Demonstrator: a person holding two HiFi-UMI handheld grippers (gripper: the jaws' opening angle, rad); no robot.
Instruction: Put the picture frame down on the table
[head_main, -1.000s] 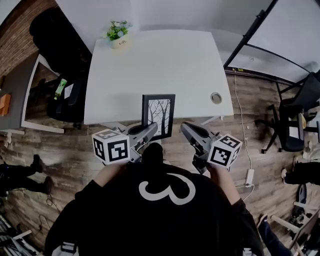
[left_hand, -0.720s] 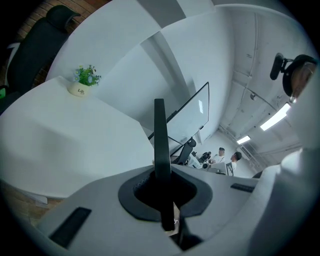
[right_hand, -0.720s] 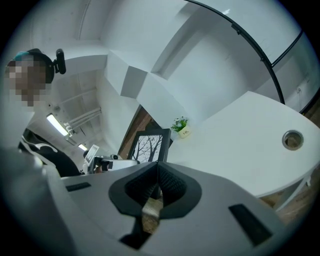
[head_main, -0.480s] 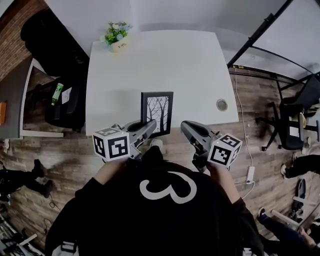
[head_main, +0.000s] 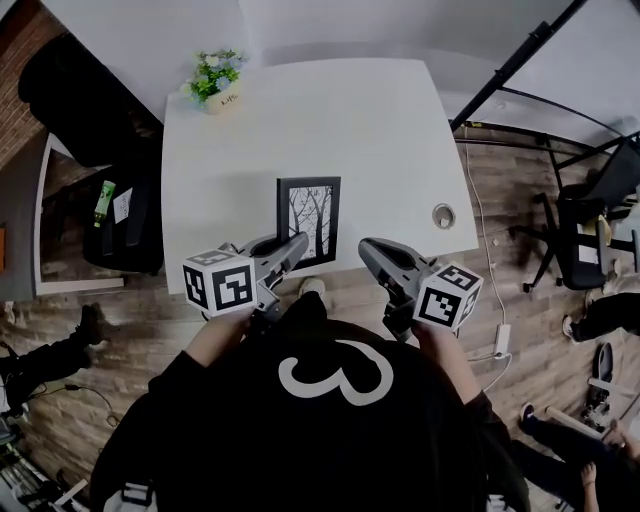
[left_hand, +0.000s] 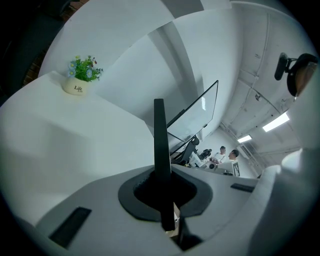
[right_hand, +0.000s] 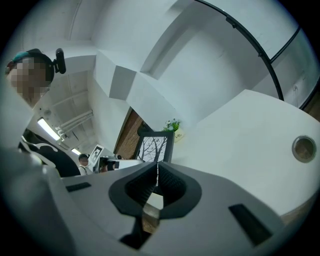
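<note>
Head view: picture frame (head_main: 309, 220) has shifted farther in over the table (head_main: 350, 120), near edge, upright, not yet laid down.
Left gripper view: left gripper (left_hand: 161, 189) pinches its edge.
Right gripper view: right gripper (right_hand: 157, 175) jaws pressed together, empty.

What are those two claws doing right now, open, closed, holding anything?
Left gripper: closed on the edge of the picture frame.
Right gripper: closed, holding nothing.
</note>
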